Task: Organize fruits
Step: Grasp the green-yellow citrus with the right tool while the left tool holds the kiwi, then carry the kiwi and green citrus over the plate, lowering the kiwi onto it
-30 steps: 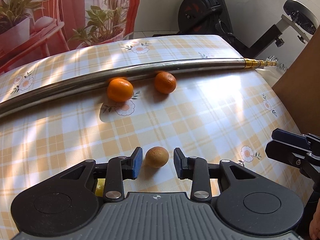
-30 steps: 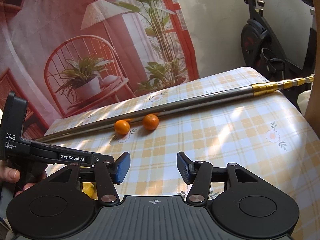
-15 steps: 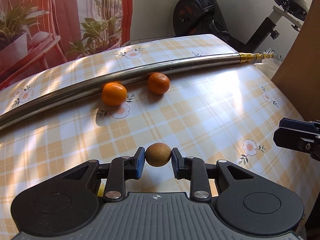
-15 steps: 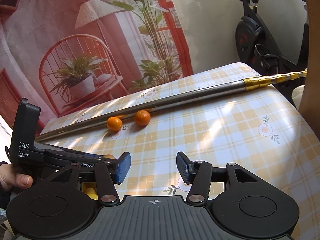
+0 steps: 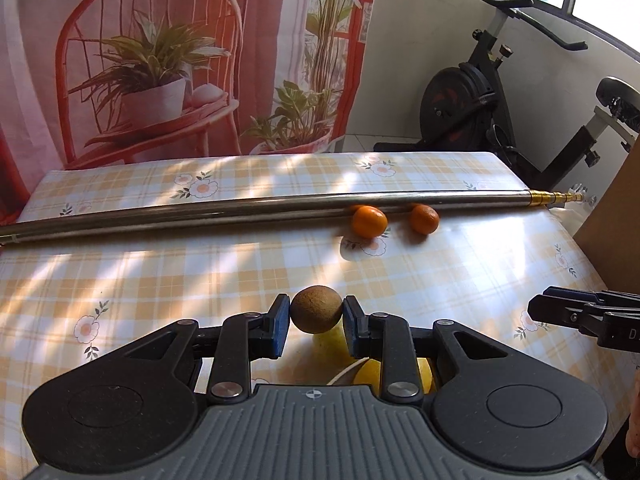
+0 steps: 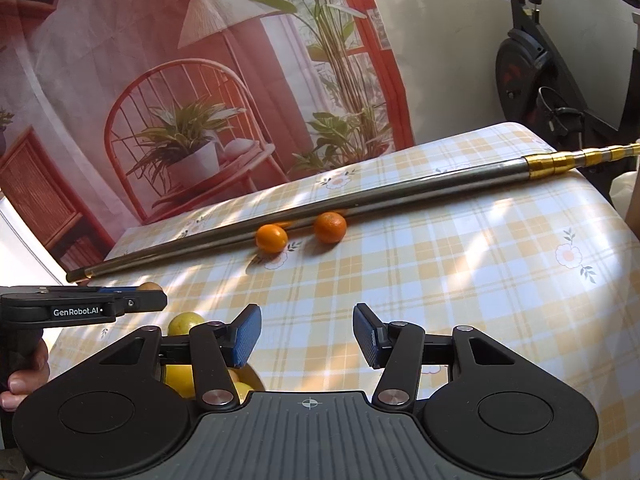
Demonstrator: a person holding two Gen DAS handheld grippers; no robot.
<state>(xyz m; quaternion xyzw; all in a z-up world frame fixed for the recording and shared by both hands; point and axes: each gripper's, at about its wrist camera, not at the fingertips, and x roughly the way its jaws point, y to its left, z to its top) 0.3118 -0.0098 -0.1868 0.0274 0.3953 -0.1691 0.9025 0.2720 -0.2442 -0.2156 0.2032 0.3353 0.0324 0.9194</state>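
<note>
Gripping brown fruit (image 5: 316, 309) — left tool (image 5: 316, 316) — seemingly lifted.

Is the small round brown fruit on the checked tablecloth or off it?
Off it: the brown fruit sits clamped between the left gripper pads.

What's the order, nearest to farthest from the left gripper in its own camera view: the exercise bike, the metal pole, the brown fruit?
1. Brown fruit, clamped between the left gripper's fingers.
2. Metal pole, lying across the table beyond the two oranges.
3. Exercise bike, on the floor past the table's far right corner.
</note>
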